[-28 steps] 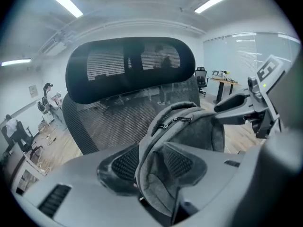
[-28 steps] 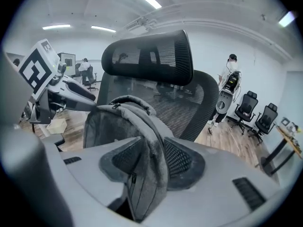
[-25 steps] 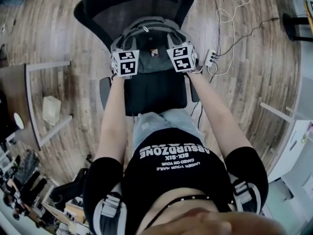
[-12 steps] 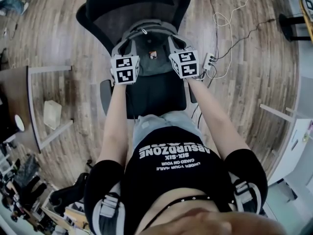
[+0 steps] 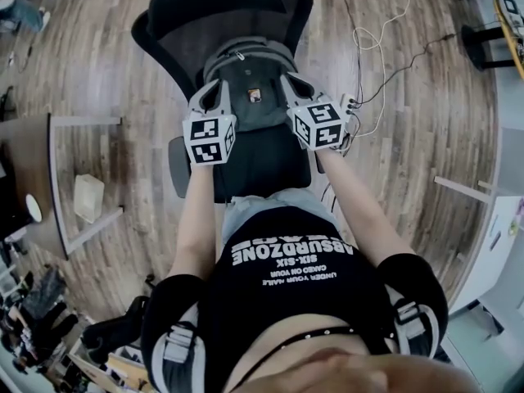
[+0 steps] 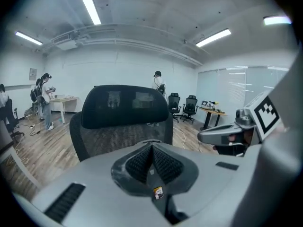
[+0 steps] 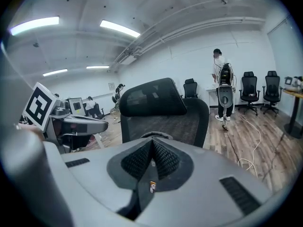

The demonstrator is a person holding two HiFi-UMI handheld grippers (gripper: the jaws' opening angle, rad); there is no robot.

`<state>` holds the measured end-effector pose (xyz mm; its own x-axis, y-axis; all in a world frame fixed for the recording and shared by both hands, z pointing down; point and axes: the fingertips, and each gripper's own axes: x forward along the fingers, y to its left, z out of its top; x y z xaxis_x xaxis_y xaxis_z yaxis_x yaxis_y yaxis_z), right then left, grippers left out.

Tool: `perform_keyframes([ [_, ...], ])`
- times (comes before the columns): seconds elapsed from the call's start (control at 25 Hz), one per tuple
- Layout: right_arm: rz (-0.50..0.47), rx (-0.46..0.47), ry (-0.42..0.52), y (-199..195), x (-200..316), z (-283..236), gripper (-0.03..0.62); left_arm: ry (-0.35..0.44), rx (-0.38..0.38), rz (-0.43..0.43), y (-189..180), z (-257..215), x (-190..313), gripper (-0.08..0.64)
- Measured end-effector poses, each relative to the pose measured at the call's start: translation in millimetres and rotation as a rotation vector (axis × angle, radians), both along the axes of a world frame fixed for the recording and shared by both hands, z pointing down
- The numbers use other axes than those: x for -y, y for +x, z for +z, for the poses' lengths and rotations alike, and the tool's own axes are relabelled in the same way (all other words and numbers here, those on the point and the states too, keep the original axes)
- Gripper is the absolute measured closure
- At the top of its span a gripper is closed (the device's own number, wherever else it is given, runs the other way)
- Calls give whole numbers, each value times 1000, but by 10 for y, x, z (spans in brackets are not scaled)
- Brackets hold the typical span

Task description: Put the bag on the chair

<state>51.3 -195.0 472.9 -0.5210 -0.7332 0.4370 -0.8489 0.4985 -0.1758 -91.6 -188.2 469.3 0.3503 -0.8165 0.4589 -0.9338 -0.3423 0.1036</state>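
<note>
A grey backpack (image 5: 250, 88) stands on the seat (image 5: 262, 162) of a black mesh office chair (image 5: 221, 15) and leans on its backrest. My left gripper (image 5: 213, 88) is at the bag's left side and my right gripper (image 5: 288, 80) at its right side, both pointing toward the backrest. In the left gripper view the jaws (image 6: 152, 148) are shut, pad against pad, with nothing between them, and the chair back (image 6: 125, 108) rises beyond. The right gripper (image 7: 152, 143) is shut in the same way, empty, facing the chair back (image 7: 156, 98).
A power strip (image 5: 350, 105) with loose cables lies on the wood floor right of the chair. A table (image 5: 33, 178) and a white box (image 5: 88, 196) are at the left. People, desks and more office chairs (image 7: 258, 91) fill the far room.
Both grippers have drawn back from the bag toward the person and risen a little. The bag stays put on the seat.
</note>
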Motion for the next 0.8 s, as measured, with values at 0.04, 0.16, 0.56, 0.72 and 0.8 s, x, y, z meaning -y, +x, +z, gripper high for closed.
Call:
perform_keyframes([
  [0.04, 1, 13, 3, 7, -41, -46, 577, 8, -5, 7, 13, -50, -43, 543],
  [0.16, 8, 41, 3, 29, -163, -151, 577, 21, -29, 18, 43, -184, -145, 543],
  [0.56, -10, 3, 68, -20, -581, -439, 577, 77, -77, 78, 246, -476, -459, 544],
  [0.72, -13, 4, 75, -82, -698, -476, 577, 82, -70, 100, 216, -508, -588, 543],
  [0.8, -10, 10, 73, -76, -731, -490, 577, 86, -75, 110, 230, -547, -622, 545],
])
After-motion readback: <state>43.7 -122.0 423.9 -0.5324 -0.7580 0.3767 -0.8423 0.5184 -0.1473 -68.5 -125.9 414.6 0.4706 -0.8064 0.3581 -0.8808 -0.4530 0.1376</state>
